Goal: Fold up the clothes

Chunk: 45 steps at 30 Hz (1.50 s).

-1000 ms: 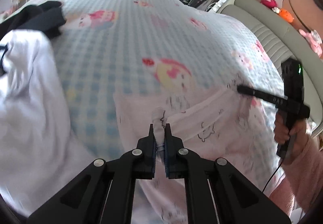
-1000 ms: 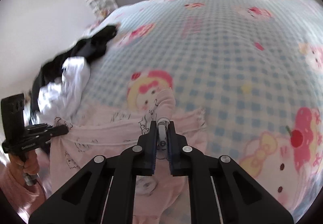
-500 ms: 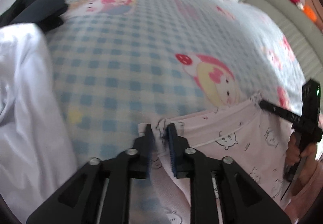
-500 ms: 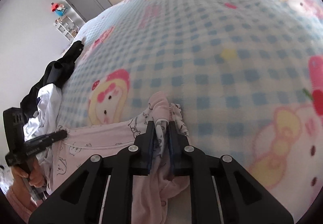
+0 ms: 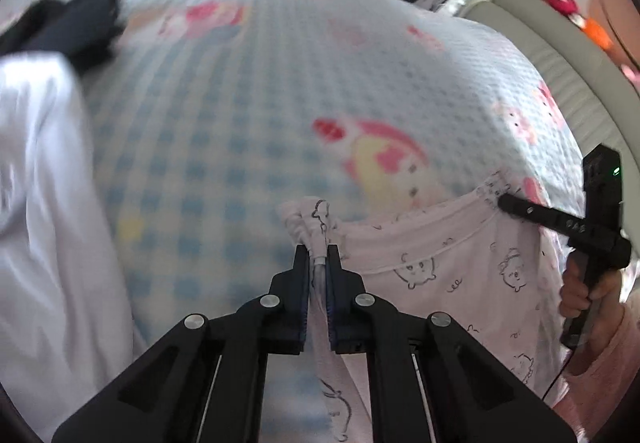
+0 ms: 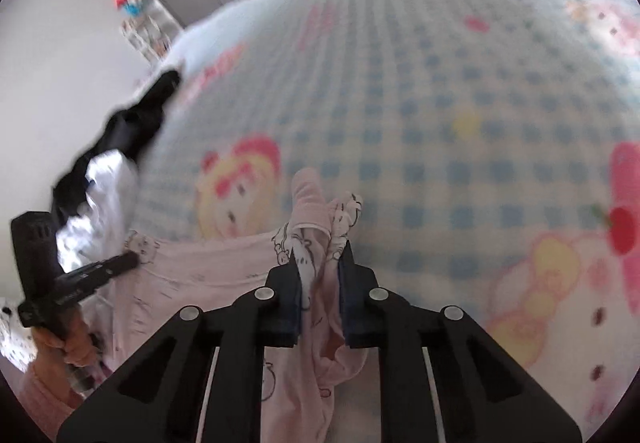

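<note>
A pink garment [image 5: 440,255] printed with small cartoon figures lies stretched between my two grippers on the blue checked bed cover [image 5: 240,83]. My left gripper [image 5: 318,251] is closing, its pads pinching a gathered corner of the cloth. In the left wrist view my right gripper [image 5: 502,199] holds the other corner at the far right, gripped by a hand [image 5: 580,295]. From the right wrist, the right gripper [image 6: 322,255] is closing on a bunch of the pink garment [image 6: 208,263]. The left gripper [image 6: 132,261] touches the cloth's left end.
A white garment [image 5: 48,203] and a black garment [image 5: 76,27] are heaped at the bed's left side, also seen as white cloth [image 6: 108,179] under black cloth [image 6: 136,127]. A grey padded headboard [image 5: 560,43] bounds the right. The bed cover [image 6: 440,83] stretches away ahead.
The left jaws stood apart half a second ago and have come together again on the garment's corner. Both grippers have sunk toward the bed, and the right one has rolled a little.
</note>
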{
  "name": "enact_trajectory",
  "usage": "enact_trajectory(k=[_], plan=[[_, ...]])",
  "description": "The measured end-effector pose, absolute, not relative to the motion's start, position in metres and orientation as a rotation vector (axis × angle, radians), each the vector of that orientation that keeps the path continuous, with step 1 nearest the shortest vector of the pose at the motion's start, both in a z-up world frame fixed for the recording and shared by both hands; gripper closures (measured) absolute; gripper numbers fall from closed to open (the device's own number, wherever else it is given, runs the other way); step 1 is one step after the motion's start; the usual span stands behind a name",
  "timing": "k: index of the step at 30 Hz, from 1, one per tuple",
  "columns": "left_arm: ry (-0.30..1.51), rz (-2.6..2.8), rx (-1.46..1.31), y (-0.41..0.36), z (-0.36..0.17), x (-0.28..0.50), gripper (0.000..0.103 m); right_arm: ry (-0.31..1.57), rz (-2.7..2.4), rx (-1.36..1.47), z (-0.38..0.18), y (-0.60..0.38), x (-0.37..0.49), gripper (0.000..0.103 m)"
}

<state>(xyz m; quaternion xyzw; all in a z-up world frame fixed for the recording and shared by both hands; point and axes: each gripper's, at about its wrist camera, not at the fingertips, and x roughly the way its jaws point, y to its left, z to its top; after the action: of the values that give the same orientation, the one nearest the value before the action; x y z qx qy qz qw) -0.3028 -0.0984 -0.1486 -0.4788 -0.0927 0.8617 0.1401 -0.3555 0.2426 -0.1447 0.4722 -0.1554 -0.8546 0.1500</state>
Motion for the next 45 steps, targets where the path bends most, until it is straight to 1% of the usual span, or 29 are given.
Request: enact_trajectory(k=[1, 2, 3, 4, 5, 6, 7, 9, 10, 11, 12, 14, 17, 20, 26, 30, 34, 36, 40, 45], plan=[[-0.242, 2.483, -1.397, -0.094, -0.150, -0.311, 0.095, -0.446, -2.481, 1.336, -0.136, 0.249, -0.353, 0.090], [-0.219, 2.474, -1.425, -0.090, -0.155, -0.321, 0.091, -0.438, -2.503, 1.336, -0.133, 0.253, -0.354, 0.090], [-0.213, 2.463, -1.482, -0.087, -0.166, -0.329, 0.088, -0.431, -2.513, 1.353, -0.134, 0.257, -0.357, 0.088], [-0.231, 2.460, -1.519, -0.089, -0.173, -0.330, 0.081, -0.421, -2.496, 1.435, -0.147, 0.256, -0.363, 0.074], [-0.249, 2.457, -1.557, -0.090, -0.180, -0.331, 0.076, -0.410, -2.474, 1.524, -0.162, 0.255, -0.369, 0.064], [-0.267, 2.453, -1.595, -0.092, -0.187, -0.332, 0.076, -0.399, -2.449, 1.613, -0.177, 0.254, -0.375, 0.061], [-0.292, 2.459, -1.613, -0.094, -0.189, -0.327, 0.074, -0.389, -2.429, 1.643, -0.187, 0.254, -0.374, 0.061], [-0.369, 2.519, -1.549, -0.103, -0.172, -0.290, 0.062, -0.416, -2.506, 1.553, -0.173, 0.259, -0.361, 0.060], [-0.408, 2.548, -1.515, -0.107, -0.163, -0.272, 0.059, -0.451, -2.540, 1.509, -0.163, 0.263, -0.350, 0.056], [-0.447, 2.576, -1.481, -0.111, -0.154, -0.253, 0.053, -0.487, -2.571, 1.464, -0.152, 0.268, -0.338, 0.054], [-0.486, 2.603, -1.446, -0.116, -0.146, -0.234, 0.052, -0.498, -2.628, 1.409, -0.140, 0.270, -0.320, 0.050], [-0.550, 2.596, -1.403, -0.115, -0.143, -0.194, 0.051, -0.516, -2.681, 1.329, -0.123, 0.268, -0.280, 0.047], [-0.599, 2.548, -1.448, -0.103, -0.160, -0.147, 0.051, -0.544, -2.642, 1.275, -0.110, 0.258, -0.220, 0.046], [-0.685, 2.490, -1.511, -0.097, -0.175, -0.111, 0.051, -0.521, -2.578, 1.313, -0.120, 0.239, -0.161, 0.046], [-0.661, 2.459, -1.528, -0.087, -0.175, -0.078, 0.047, -0.458, -2.534, 1.425, -0.156, 0.209, -0.083, 0.046], [-0.701, 2.454, -1.507, -0.088, -0.174, -0.059, 0.045, -0.507, -2.532, 1.424, -0.167, 0.204, -0.061, 0.042], [-0.657, 2.462, -1.531, -0.090, -0.174, -0.044, 0.045, -0.528, -2.539, 1.412, -0.165, 0.208, -0.056, 0.042], [-0.669, 2.508, -1.512, -0.091, -0.170, -0.039, 0.051, -0.602, -2.528, 1.402, -0.166, 0.215, -0.054, 0.042], [-0.703, 2.504, -1.484, -0.095, -0.169, -0.033, 0.059, -0.711, -2.519, 1.397, -0.167, 0.229, -0.051, 0.042], [-0.845, 2.393, -1.403, -0.102, -0.175, -0.025, 0.058, -0.759, -2.461, 1.347, -0.161, 0.229, -0.050, 0.042]])
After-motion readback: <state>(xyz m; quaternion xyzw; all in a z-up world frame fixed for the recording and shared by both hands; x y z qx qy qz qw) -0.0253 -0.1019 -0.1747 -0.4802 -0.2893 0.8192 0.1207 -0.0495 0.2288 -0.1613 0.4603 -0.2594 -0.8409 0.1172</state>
